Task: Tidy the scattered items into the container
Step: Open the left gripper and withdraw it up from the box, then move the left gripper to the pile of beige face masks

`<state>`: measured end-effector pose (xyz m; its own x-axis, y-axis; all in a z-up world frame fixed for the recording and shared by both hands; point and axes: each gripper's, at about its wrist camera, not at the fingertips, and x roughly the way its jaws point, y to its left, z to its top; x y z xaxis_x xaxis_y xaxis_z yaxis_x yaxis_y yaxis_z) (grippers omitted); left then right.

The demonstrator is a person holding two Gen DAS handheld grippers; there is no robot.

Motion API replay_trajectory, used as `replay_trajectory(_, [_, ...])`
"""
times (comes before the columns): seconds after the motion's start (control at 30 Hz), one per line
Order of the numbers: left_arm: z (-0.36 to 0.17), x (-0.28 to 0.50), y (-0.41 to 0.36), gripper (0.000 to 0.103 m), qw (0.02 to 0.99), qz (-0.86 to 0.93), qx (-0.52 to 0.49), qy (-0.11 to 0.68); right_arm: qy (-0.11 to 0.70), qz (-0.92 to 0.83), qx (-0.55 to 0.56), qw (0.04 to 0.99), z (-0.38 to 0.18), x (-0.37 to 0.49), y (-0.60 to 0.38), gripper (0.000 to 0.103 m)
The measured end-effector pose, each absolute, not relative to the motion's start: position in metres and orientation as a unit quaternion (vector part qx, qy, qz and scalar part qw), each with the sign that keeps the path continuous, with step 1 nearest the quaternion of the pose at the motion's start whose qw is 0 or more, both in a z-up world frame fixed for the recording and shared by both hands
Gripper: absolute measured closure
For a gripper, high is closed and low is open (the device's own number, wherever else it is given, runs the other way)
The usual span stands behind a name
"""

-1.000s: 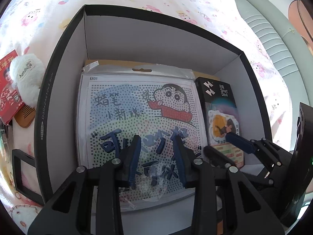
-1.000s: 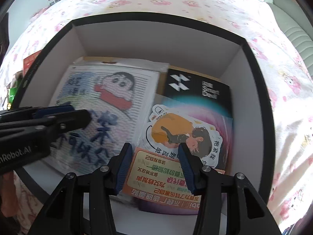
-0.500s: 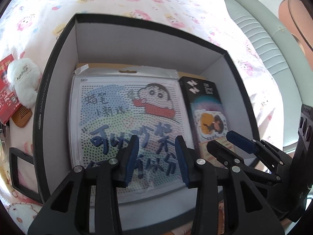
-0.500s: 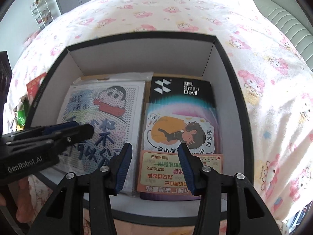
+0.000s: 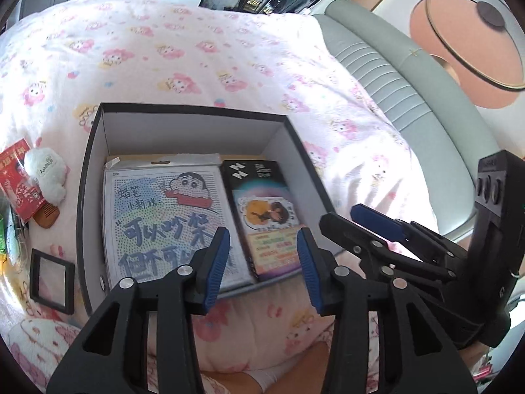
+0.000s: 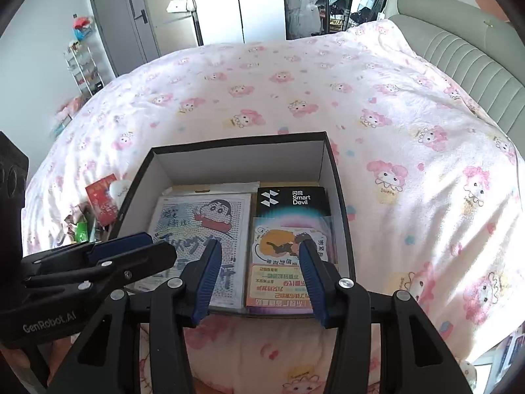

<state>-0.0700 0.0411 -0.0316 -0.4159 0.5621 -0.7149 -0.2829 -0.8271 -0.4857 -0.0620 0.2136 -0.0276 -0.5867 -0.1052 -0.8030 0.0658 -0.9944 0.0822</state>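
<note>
A black box with white inner walls [image 5: 183, 128] [image 6: 239, 161] sits on the bed. Inside lie a cartoon bead-art pack [image 5: 164, 216] [image 6: 200, 226] on the left and a black Smart Devil box [image 5: 259, 177] [image 6: 292, 200] with a sticker card [image 6: 288, 246] on the right. My left gripper [image 5: 262, 252] is open and empty above the box's near edge. My right gripper [image 6: 259, 259] is open and empty, also above the near edge. Left of the box lie a white plush [image 5: 47, 174], a red packet [image 5: 19, 180], a wooden comb [image 5: 47, 216] and a small black-framed mirror [image 5: 51, 279].
The bed has a pink cartoon-print cover [image 6: 295, 98]. A grey-green padded headboard [image 5: 410, 75] runs along the right. Green wrappers [image 6: 80, 231] lie at the left of the box. A wardrobe and door [image 6: 197, 10] stand beyond the bed.
Both grippers have pulled up and back from inside the box, so the whole box and more of the bed show. Both stayed open and empty.
</note>
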Motion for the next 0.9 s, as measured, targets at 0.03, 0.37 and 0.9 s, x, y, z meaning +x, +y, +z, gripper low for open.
replay_trajectory(0.03, [-0.025,-0.064,0.04,0.059,0.253,0.832,-0.472,-0.142,-0.026,-0.892,0.448,0.051,-0.023,-0.057,0.213,0.058])
replay_trajectory(0.37, [-0.009,-0.03,-0.011,0.059,0.211,0.856,-0.443,-0.162,-0.011,-0.891,0.443,0.095,-0.009,-0.037,0.162,0.058])
replay_trajectory(0.9, [-0.058,-0.005,-0.189,0.059,0.074,0.858,-0.422,-0.283,0.097,-0.856,0.441,0.251,-0.021,-0.054,-0.018,0.058])
